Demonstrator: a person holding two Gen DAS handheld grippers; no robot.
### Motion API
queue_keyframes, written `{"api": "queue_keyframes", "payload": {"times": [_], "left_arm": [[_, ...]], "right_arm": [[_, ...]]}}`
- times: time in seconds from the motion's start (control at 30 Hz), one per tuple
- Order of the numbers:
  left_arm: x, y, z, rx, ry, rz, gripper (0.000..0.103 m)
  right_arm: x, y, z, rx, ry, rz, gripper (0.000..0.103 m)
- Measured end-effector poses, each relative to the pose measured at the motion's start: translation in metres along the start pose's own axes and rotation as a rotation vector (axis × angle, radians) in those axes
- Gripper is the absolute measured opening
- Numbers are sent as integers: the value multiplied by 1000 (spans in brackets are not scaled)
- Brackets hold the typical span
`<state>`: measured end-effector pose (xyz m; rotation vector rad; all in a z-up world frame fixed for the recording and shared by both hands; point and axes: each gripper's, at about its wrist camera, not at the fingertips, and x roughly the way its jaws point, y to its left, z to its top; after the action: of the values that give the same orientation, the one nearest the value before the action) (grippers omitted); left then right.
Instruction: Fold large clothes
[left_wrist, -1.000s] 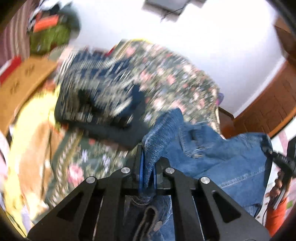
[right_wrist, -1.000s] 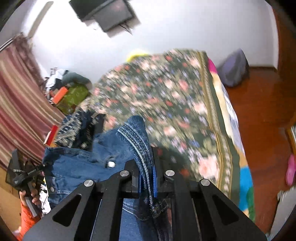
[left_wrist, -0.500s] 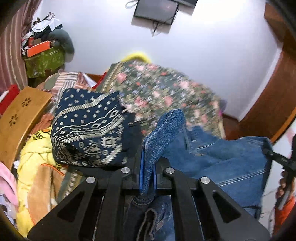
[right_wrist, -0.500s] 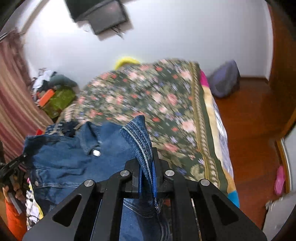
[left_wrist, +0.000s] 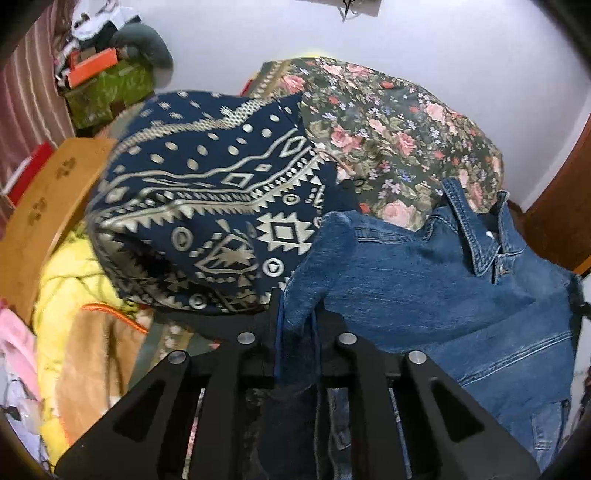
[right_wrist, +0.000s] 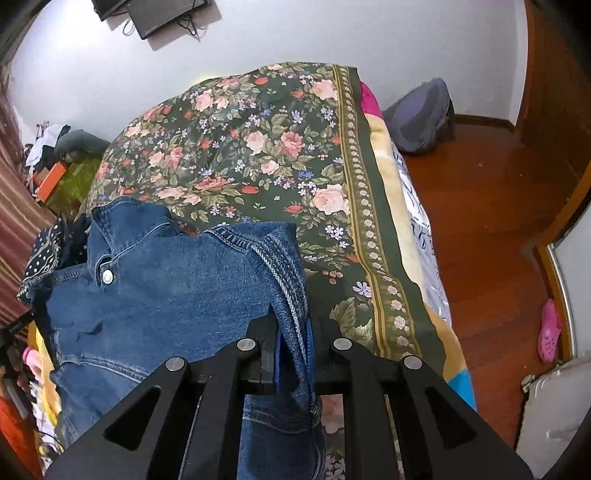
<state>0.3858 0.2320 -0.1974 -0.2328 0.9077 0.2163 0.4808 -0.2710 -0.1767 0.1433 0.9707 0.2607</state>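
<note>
The jacket (left_wrist: 424, 280) pinched in the left tool (left_wrist: 295, 328) is blue denim, coarse and faded, with stitched seams; in the right tool (right_wrist: 293, 343) its edge shows pale woven threads, and a shiny metal button (right_wrist: 107, 276) sits left of that tool. Both tools are matt black plastic with bright metal screws. Ahead lies a smooth floral bedspread (right_wrist: 258, 147). A printed navy cloth (left_wrist: 207, 214) looks soft. Right of the right tool, the wooden floor (right_wrist: 487, 229) is glossy.

Your left gripper (left_wrist: 297, 325) pinches a fold of the denim jacket (left_wrist: 424, 288); the jacket spreads rightward, collar up, over the floral bedspread (left_wrist: 391, 122); a navy patterned garment (left_wrist: 207, 206) lies just left of it, beside yellow fabric (left_wrist: 70, 280).
</note>
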Motion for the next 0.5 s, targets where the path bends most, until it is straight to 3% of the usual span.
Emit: {"api": "queue_keyframes", "payload": {"times": [0.1, 0.33, 0.4, 0.5], "left_arm": [[-11, -1, -4, 22, -18, 48, 18], [-56, 3, -21, 33, -42, 41, 21], [-71, 3, -27, 35, -61, 36, 34], [-100, 6, -42, 25, -118, 49, 55]], "right_arm": [[-16, 4, -3, -25, -10, -7, 10], [-64, 27, -28, -182, -43, -76, 10], [-75, 32, -36, -220, -42, -81, 13], [-96, 42, -54, -273, -53, -96, 34]]}}
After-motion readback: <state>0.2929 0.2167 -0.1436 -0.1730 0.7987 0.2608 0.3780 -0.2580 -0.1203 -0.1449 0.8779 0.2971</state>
